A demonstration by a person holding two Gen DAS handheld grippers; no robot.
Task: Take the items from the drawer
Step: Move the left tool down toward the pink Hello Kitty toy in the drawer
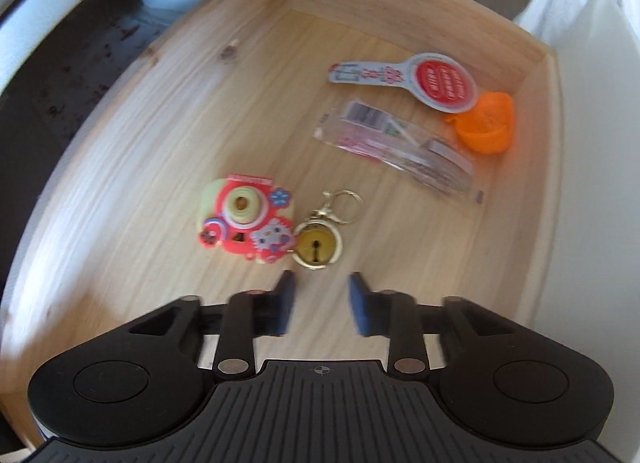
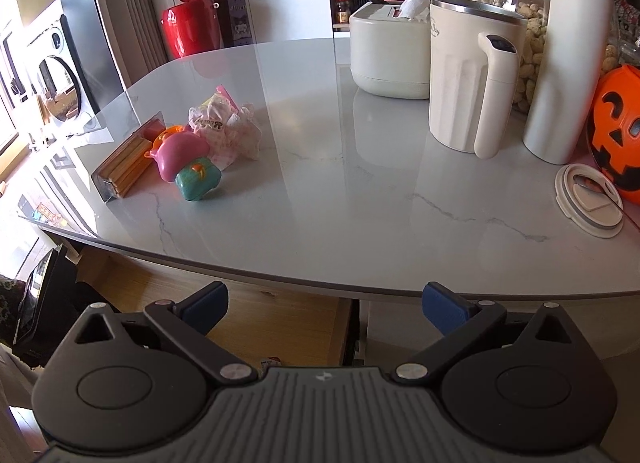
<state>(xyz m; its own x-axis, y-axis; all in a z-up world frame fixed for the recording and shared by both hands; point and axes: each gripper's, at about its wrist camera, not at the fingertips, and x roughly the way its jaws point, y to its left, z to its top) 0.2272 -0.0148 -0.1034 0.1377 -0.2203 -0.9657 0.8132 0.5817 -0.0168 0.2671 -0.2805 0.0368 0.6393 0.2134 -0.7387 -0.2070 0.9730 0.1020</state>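
In the left wrist view, the open wooden drawer (image 1: 132,143) holds a red cartoon-cat camera toy (image 1: 244,219), a gold bell keychain (image 1: 320,243), a clear packet (image 1: 400,143), a white paddle with a red disc (image 1: 416,81) and an orange plastic piece (image 1: 486,125). My left gripper (image 1: 322,303) hovers open just short of the bell, nothing between its blue pads. In the right wrist view, my right gripper (image 2: 324,309) stands wide open and empty at the marble table's (image 2: 360,191) front edge. On the table's left lie a pink toy (image 2: 180,155), a teal case (image 2: 198,181), a frilly pouch (image 2: 228,127) and a pack of sticks (image 2: 128,159).
A tissue box (image 2: 388,51), cream kettle (image 2: 472,79), tall white tumbler (image 2: 568,59), jar of snacks, pumpkin bucket (image 2: 616,127) and a white lid (image 2: 590,201) crowd the table's right. A red bin (image 2: 192,19) stands beyond. The drawer's corner (image 2: 280,323) shows below the tabletop.
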